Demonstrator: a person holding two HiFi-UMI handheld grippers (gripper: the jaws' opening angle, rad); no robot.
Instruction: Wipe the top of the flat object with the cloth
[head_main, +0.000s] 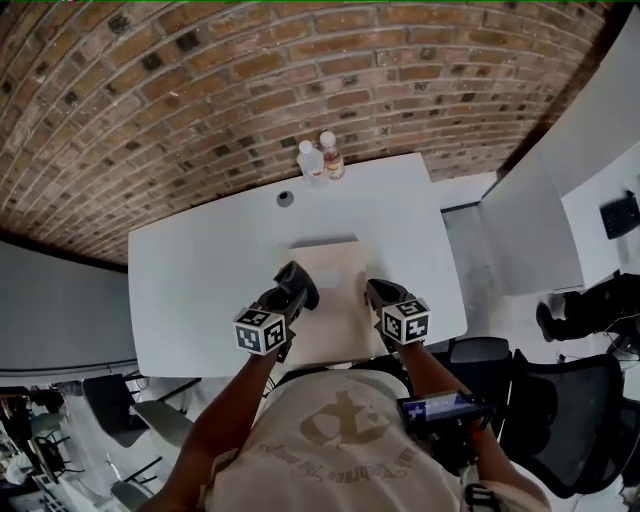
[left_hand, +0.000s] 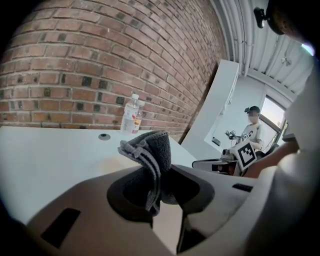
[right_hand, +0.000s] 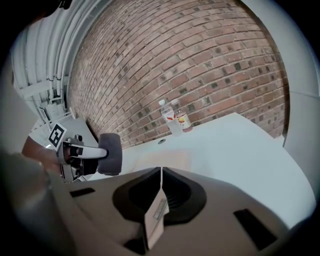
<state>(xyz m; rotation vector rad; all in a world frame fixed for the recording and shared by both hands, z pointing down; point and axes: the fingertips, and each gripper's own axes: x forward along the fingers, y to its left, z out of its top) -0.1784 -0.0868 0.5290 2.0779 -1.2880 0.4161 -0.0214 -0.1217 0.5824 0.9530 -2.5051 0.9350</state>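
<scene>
Looking limp and light, the cloth (left_hand: 150, 150) sits clamped mid-fold in the left gripper's (left_hand: 152, 186) fingers by the stiff flat board (head_main: 335, 268) on the counter (head_main: 200, 270); the right gripper's (right_hand: 161, 175) fingers are clenched together.

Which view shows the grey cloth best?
Left gripper view: the folded grey fabric cloth sits centre frame, pinched by the left gripper. Head view shows only a dark lump at that gripper's tip; right gripper view shows it small, side-on, at left.

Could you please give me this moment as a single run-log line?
left hand-held gripper: shut on grey cloth | right hand-held gripper: shut | cloth: at beige board left edge | contact: unclear
</scene>
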